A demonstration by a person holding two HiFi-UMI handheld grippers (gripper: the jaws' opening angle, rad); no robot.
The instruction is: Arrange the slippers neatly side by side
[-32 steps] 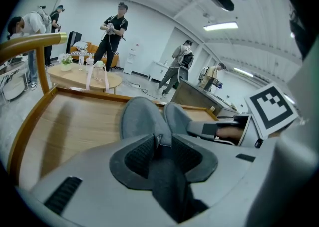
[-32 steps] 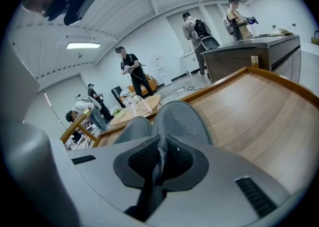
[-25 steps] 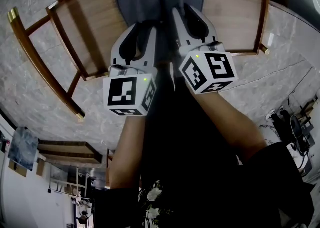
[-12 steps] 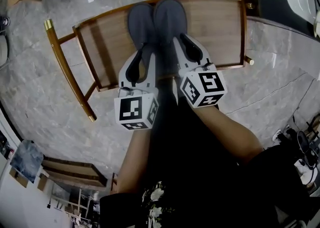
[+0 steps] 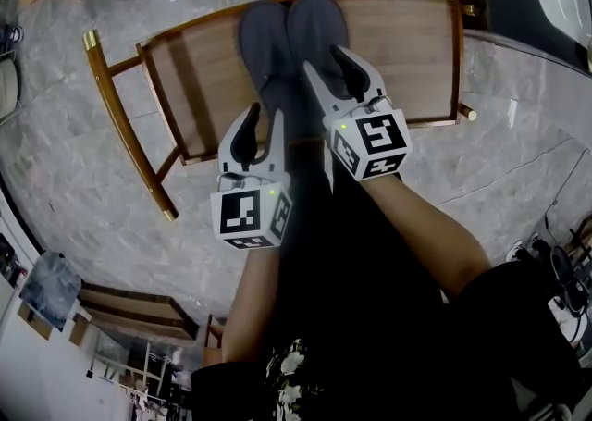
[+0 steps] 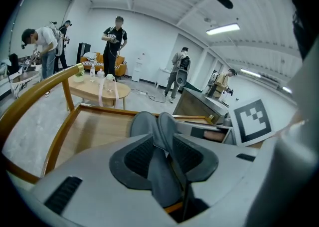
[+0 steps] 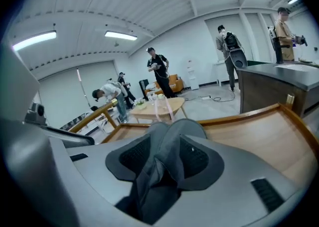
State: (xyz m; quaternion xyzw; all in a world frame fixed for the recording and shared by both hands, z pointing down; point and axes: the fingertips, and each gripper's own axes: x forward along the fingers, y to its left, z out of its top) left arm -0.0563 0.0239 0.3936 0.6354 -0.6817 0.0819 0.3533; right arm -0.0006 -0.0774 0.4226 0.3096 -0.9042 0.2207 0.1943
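Two grey slippers lie side by side, toes away from me, on a wooden rack. My left gripper is shut on the heel end of the left slipper. In the left gripper view that slipper runs between the pads, and its black sole edge shows. My right gripper is over the heel of the right slipper. Its jaws have just been opening and now stand wide. In the right gripper view the slipper's grey cloth still hangs loosely between the pads.
The rack has a curved wooden rail with brass ends on its left and stands on a grey marbled floor. Beyond it are a round wooden table, a dark counter and several standing people.
The right gripper's fingers have spread apart, and the gripper has shifted up the picture along its slipper. The left gripper has drawn back slightly, and its jaw gap looks unchanged.
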